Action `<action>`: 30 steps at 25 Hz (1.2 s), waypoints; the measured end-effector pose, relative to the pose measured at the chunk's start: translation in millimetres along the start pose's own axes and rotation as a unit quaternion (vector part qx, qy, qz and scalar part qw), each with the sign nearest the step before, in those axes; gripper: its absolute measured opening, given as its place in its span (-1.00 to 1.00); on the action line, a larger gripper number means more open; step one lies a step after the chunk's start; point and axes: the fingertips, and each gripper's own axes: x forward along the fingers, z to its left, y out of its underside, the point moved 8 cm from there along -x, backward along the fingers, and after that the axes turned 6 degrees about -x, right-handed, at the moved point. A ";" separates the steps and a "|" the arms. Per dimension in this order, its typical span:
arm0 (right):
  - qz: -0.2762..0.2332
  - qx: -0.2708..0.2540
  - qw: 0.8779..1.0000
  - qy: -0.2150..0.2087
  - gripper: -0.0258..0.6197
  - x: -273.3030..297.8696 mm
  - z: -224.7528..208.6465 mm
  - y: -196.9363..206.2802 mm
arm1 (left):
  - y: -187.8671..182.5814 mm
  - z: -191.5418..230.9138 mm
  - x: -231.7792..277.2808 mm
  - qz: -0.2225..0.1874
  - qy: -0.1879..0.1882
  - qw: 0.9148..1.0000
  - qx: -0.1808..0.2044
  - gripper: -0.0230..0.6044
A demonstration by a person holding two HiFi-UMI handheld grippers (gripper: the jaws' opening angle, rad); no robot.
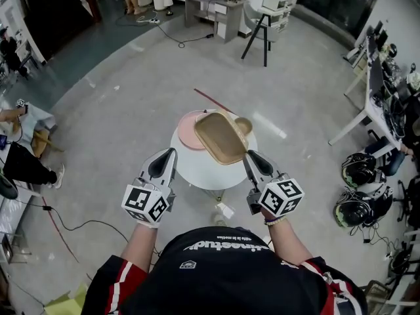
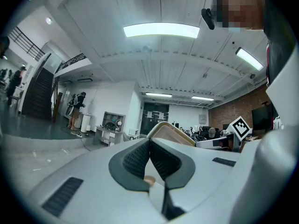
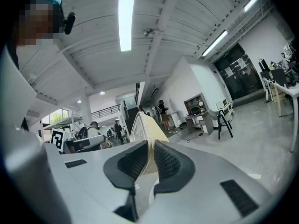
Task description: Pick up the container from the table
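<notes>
A tan rectangular container [image 1: 220, 136] hangs tilted above the round white table [image 1: 197, 170]. My right gripper [image 1: 248, 155] is shut on its near right rim. In the right gripper view the rim [image 3: 142, 125] runs up between the dark pads [image 3: 167, 161], edge-on. My left gripper [image 1: 172, 152] hovers over the table's left edge, shut, with nothing in it. From the left gripper view the ribbed pads [image 2: 135, 160] meet at their tips, and the container [image 2: 172, 133] shows beyond them to the right.
A pink plate [image 1: 186, 134] lies on the table behind the container, with a small round tan piece [image 1: 244, 125] at its right. A red stick [image 1: 210, 100] lies on the floor beyond. Helmets [image 1: 359, 170] and desks stand at the right, and a seated person [image 1: 23, 159] at the left.
</notes>
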 end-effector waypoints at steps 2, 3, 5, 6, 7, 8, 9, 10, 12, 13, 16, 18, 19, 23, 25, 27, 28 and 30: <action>-0.007 -0.021 1.000 -0.001 -0.73 -2.6 7.4 -5.2 | -1.6 -0.9 -2.2 -0.001 0.001 1.000 0.003 -0.85; -0.010 -0.031 0.999 -0.001 -0.73 -4.1 10.2 -8.1 | -2.4 -1.5 -2.4 -0.002 0.001 1.000 0.004 -0.85; -0.019 -0.052 0.998 0.001 -0.73 -7.1 14.3 -13.6 | -3.4 -2.5 -1.5 -0.003 0.003 1.000 0.007 -0.85; -0.023 -0.062 0.998 0.002 -0.73 -8.6 16.1 -15.7 | -3.4 -2.9 -1.0 -0.004 0.003 1.000 0.007 -0.85; -0.026 -0.071 0.997 0.003 -0.73 -10.0 18.0 -17.3 | -2.9 -3.1 -0.6 -0.005 0.004 1.000 0.008 -0.85; -0.029 -0.078 0.996 0.003 -0.73 -11.1 19.9 -18.5 | -2.2 -3.0 -0.5 -0.006 0.003 1.000 0.008 -0.85; -0.031 -0.085 0.996 0.004 -0.73 -12.0 22.0 -19.4 | -1.6 -2.6 -0.7 -0.007 0.002 1.000 0.008 -0.85; -0.033 -0.090 0.995 0.005 -0.73 -12.9 24.1 -20.3 | -1.3 -2.3 -1.1 -0.008 0.001 1.000 0.008 -0.85; -0.036 -0.102 0.994 0.006 -0.73 -15.0 28.0 -22.5 | -2.0 -2.9 -1.3 -0.011 0.000 1.000 0.008 -0.85; -0.037 -0.109 0.993 0.006 -0.73 -15.8 29.4 -23.8 | -2.7 -3.8 -0.9 -0.013 -0.001 1.000 0.008 -0.85; -0.036 -0.131 0.991 0.008 -0.73 -16.9 32.3 -25.4 | -4.8 -6.1 0.5 -0.018 -0.002 1.000 0.009 -0.85; -0.032 -0.130 0.991 0.008 -0.73 -15.8 31.1 -24.1 | -5.6 -4.8 1.6 -0.018 -0.003 1.000 0.009 -0.85; -0.031 -0.124 0.992 0.007 -0.73 -14.9 29.5 -23.2 | -5.9 -3.6 1.9 -0.018 -0.005 1.000 0.008 -0.85; -0.025 -0.116 0.993 0.005 -0.74 -16.0 28.1 -18.1 | -5.8 -1.4 -2.9 -0.021 -0.012 1.000 0.007 -0.85; -0.025 -0.122 0.992 0.005 -0.74 -16.4 30.5 -16.6 | -5.2 -0.6 -5.8 -0.021 -0.014 1.000 0.006 -0.85; -0.025 -0.128 0.991 0.005 -0.74 -15.0 31.2 -15.9 | -3.8 1.2 -6.1 -0.021 -0.015 1.000 0.006 -0.85; -0.026 -0.128 0.991 0.004 -0.74 -14.3 30.9 -15.6 | -2.9 1.8 -5.9 -0.020 -0.016 1.000 0.006 -0.85; -0.026 -0.128 0.991 0.004 -0.74 -13.7 30.0 -16.0 | -2.3 2.0 -5.6 -0.019 -0.018 1.000 0.006 -0.85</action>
